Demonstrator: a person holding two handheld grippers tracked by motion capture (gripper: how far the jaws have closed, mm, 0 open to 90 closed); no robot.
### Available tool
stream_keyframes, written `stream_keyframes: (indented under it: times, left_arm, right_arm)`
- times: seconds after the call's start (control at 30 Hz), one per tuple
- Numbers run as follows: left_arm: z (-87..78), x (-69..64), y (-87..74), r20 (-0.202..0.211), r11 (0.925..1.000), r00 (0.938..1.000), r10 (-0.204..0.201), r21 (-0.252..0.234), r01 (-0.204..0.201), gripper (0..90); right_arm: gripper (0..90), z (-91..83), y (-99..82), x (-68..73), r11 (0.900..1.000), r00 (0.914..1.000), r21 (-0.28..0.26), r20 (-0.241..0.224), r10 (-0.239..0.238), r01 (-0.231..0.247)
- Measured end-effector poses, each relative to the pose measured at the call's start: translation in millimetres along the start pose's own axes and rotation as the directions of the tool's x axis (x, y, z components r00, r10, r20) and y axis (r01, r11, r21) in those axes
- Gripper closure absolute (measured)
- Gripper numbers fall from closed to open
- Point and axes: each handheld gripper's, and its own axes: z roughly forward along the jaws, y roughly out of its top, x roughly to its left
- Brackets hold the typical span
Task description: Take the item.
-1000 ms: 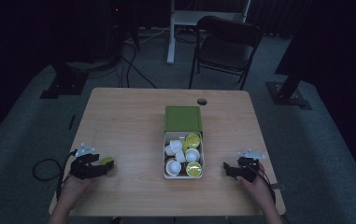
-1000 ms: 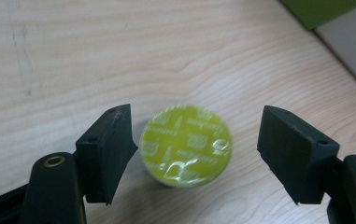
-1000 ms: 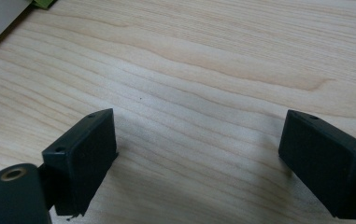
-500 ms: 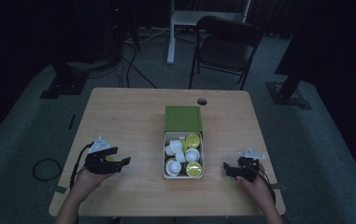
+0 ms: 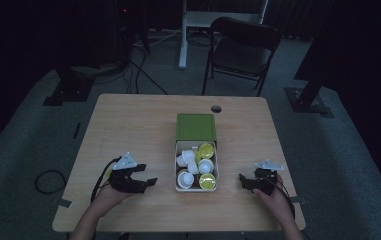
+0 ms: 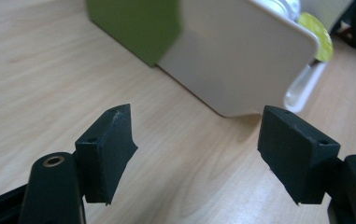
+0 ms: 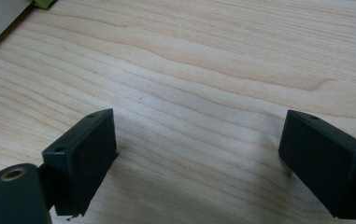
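The left gripper (image 5: 145, 181) lies low over the wooden table (image 5: 128, 125), held from below by the person's left hand (image 5: 110, 192). Its two black jaws stand apart with nothing between them; in the left gripper view only bare tabletop shows in the gap between the pads (image 6: 112, 149). They point toward the white box (image 5: 196, 187), which sits just beyond them and is not touched. In that view the near corner of the box (image 6: 241, 56) rises right ahead of the gap, with a yellow-lidded cup (image 6: 316, 37) peeping over its far edge. No brand, label or writing can be read on the box, the lid or the cups.

The box stands at the middle of the table, toward the person's side, between the two grippers. It holds several small cups, some white (image 5: 185, 178) and some with yellow-green tops (image 5: 207, 181). Its green lid (image 5: 196, 127) stands touching the far end of the box.

The right gripper (image 5: 243, 181) rests near the table's right edge, in the right hand (image 5: 273, 195), apart from the box. Its jaws too stand wide and empty, with plain wood grain between them in the right gripper view (image 7: 199, 140).

A round cable hole (image 5: 216, 108) is cut near the table's far edge. Beyond the table stand a dark folding chair (image 5: 243, 47) and a white stand (image 5: 183, 30); cables (image 5: 143, 70) trail over the grey floor. Nothing lies between the left gripper and the box.
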Motion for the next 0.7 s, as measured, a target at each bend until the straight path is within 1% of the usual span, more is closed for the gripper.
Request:
stream_keyframes:
  times: [0.1, 0.23, 0.33, 0.37, 0.4, 0.47, 0.53, 0.57, 0.63, 0.67, 0.7]
  left_arm:
    - [6.9, -5.0, -2.4, 0.019, 0.9997, 0.9995, 0.024, 0.01, -0.024, 27.0]
    - [12.3, -9.4, -3.6, 0.045, 0.9994, 0.9984, 0.034, 0.008, -0.035, 27.0]
    - [16.3, -12.1, -4.5, 0.059, 0.9989, 0.9974, 0.043, 0.016, -0.044, 27.0]
    - [17.9, -13.6, -5.5, 0.059, 0.9984, 0.9968, 0.053, 0.016, -0.054, 27.0]
    - [19.7, -15.6, -6.9, 0.07, 0.9974, 0.9953, 0.067, 0.02, -0.069, 27.0]
    - [23.7, -18.5, -9.2, 0.092, 0.9965, 0.993, 0.074, 0.032, -0.077, 26.9]
    - [27.9, -21.7, -11.8, 0.11, 0.9932, 0.9891, 0.097, 0.053, -0.104, 26.9]
    - [29.6, -22.8, -12.9, 0.119, 0.9923, 0.9877, 0.101, 0.059, -0.109, 26.9]
    - [32.1, -26.5, -16.5, 0.128, 0.9851, 0.9804, 0.15, 0.065, -0.159, 26.8]
    - [33.5, -28.1, -18.0, 0.142, 0.983, 0.9764, 0.162, 0.063, -0.172, 26.8]
    - [35.5, -29.5, -18.9, 0.165, 0.9829, 0.9732, 0.16, 0.064, -0.172, 26.7]
  right_arm:
    - [10.8, 0.0, 0.0, 0.1, 1.0, 1.0, 0.0, 0.0, 0.001, -0.001]
    - [10.8, 0.0, 0.0, 0.0, 1.0, 1.0, 0.0, 0.0, 0.0, 0.0]
    - [10.8, 0.0, 0.0, 0.0, 1.0, 1.0, 0.0, 0.0, 0.0, 0.0]
    - [10.8, 0.0, 0.0, 0.1, 1.0, 1.0, 0.0, 0.0, 0.0, 0.0]
    - [10.8, 0.0, 0.0, 0.0, 1.0, 1.0, 0.0, 0.0, 0.0, 0.0]
    - [10.8, 0.0, 0.0, 0.1, 1.0, 1.0, 0.0, 0.0, 0.0, 0.0]
    - [10.8, 0.0, 0.0, 0.1, 1.0, 1.0, 0.0, 0.0, 0.0, 0.0]
    - [10.8, 0.0, 0.0, 0.0, 1.0, 1.0, 0.0, 0.0, 0.0, 0.0]
    - [10.8, 0.0, 0.0, 0.0, 1.0, 1.0, 0.0, 0.0, 0.0, 0.0]
    - [10.8, 0.0, 0.0, 0.1, 1.0, 1.0, 0.0, 0.0, 0.0, 0.0]
    - [10.8, 0.0, 0.0, 0.1, 1.0, 1.0, 0.0, 0.0, 0.0, 0.0]
